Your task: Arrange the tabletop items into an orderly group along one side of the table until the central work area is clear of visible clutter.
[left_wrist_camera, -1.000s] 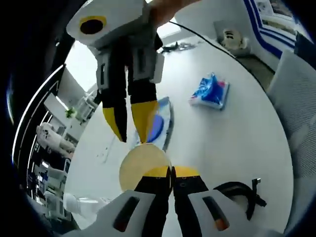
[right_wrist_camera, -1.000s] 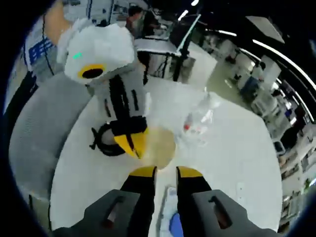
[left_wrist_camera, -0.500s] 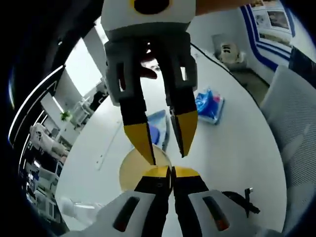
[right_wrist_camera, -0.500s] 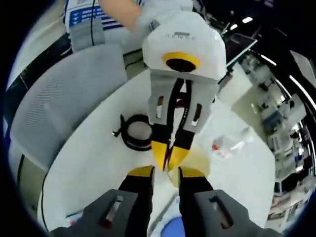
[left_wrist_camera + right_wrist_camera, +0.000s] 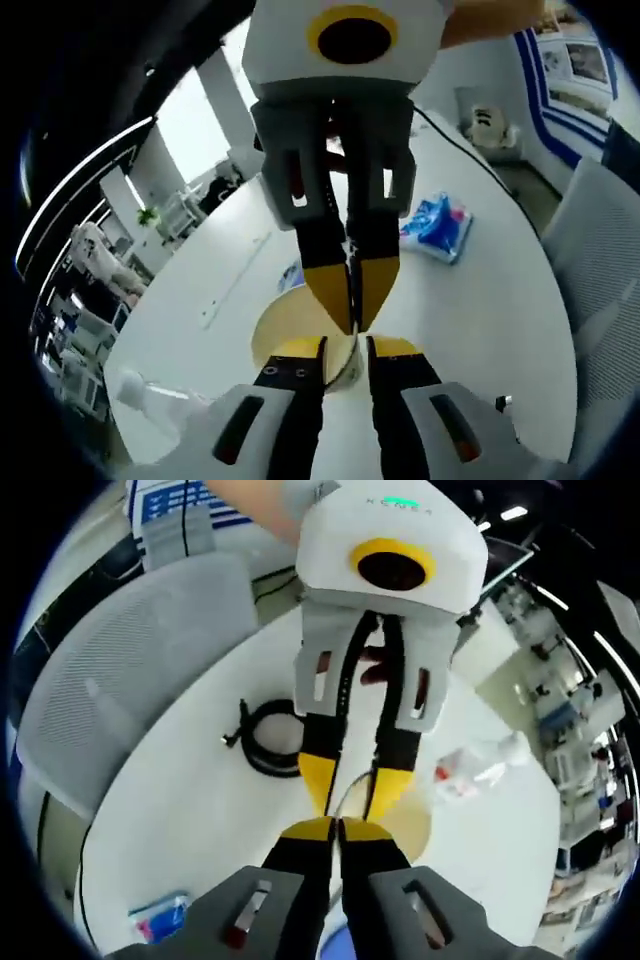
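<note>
- Left gripper (image 5: 345, 348) has parted its jaws since half a second ago, around the rim of the round pale-yellow paper plate (image 5: 285, 328) mid-table.
- Right gripper (image 5: 338, 828) has pinched shut at the opposite rim — whether it grips is unclear.
- Likely a hand-over; the plate can then go aside.

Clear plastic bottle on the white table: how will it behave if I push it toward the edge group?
The clear plastic bottle lies on its side on the white table, so a sideways push would likely roll it. It looks see-through and maybe empty, so probably light, and thin enough to dent under a hard grip.
</note>
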